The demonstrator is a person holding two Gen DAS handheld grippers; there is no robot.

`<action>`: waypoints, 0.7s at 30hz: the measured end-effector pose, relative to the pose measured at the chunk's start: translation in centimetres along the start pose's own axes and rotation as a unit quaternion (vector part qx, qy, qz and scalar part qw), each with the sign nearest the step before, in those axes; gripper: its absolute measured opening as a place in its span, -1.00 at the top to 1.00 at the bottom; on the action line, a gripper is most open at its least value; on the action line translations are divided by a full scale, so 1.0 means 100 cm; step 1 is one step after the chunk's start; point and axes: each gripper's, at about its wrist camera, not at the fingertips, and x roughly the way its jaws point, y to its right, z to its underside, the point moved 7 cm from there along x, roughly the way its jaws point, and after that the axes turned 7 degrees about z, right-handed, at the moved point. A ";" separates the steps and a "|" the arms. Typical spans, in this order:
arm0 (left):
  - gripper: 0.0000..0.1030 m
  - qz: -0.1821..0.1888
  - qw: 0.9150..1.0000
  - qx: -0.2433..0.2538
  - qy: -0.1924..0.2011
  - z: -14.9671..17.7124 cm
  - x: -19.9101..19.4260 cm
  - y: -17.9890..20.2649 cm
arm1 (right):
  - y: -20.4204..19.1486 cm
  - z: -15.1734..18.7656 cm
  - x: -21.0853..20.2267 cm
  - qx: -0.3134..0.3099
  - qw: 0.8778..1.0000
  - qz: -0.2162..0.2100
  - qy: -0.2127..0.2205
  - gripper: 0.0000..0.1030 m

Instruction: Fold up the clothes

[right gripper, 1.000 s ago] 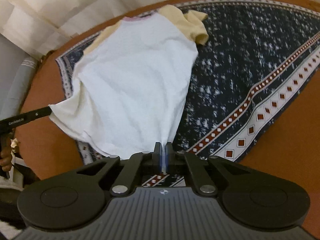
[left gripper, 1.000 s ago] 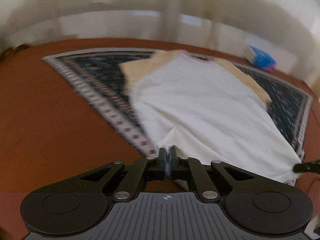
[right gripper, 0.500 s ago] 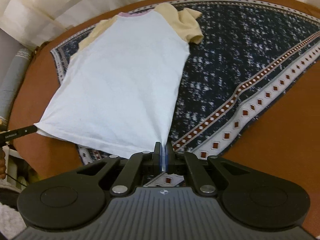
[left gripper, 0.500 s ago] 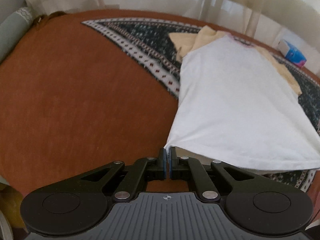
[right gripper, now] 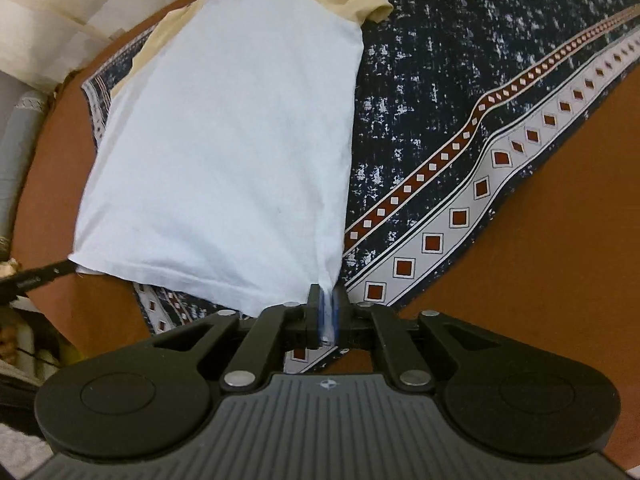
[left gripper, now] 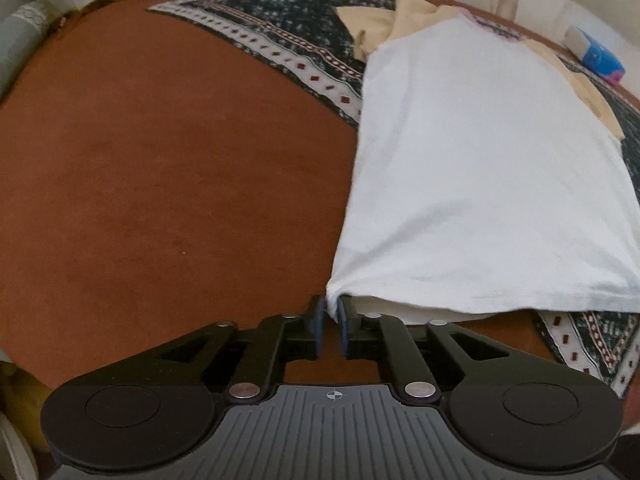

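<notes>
A white T-shirt (left gripper: pixel 480 168) with pale yellow sleeves and a pink collar lies flat, partly on a dark patterned cloth (left gripper: pixel 288 36) and partly on the brown surface. It also shows in the right wrist view (right gripper: pixel 224 148). My left gripper (left gripper: pixel 330 307) sits at the shirt's left hem corner with its jaws slightly apart; the corner sits just at their tips. My right gripper (right gripper: pixel 326 300) is at the right hem corner, jaws a little apart with the white fabric between them. The left gripper's finger (right gripper: pixel 36 278) shows at the far left of the right wrist view.
The patterned cloth (right gripper: pixel 480 128) with a diamond border covers much of the brown surface (left gripper: pixel 160 180). A blue box (left gripper: pixel 596 54) stands at the far right edge. Cream curtains (right gripper: pixel 60 4) hang behind. A grey cushion edge (left gripper: pixel 16 44) is at the far left.
The shirt was pulled toward me, stretched and laid flat. Both grippers' jaws have parted slightly from fully shut, the left one more so.
</notes>
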 end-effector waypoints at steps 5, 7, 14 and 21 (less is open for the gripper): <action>-0.05 0.016 0.998 0.054 -0.010 -0.022 -0.019 0.016 | 0.008 -0.025 -0.032 0.002 0.999 -0.013 0.042 0.30; -0.14 0.030 0.996 0.081 0.017 -0.046 -0.031 0.032 | 0.012 -0.050 -0.051 -0.005 0.996 -0.014 0.085 0.30; -0.33 0.051 0.988 0.099 0.109 -0.142 -0.012 0.064 | 0.032 -0.150 -0.048 -0.008 0.983 -0.019 0.183 0.30; -0.36 0.022 0.989 0.066 0.128 -0.212 0.040 0.054 | 0.048 -0.232 -0.005 -0.008 0.979 -0.013 0.201 0.30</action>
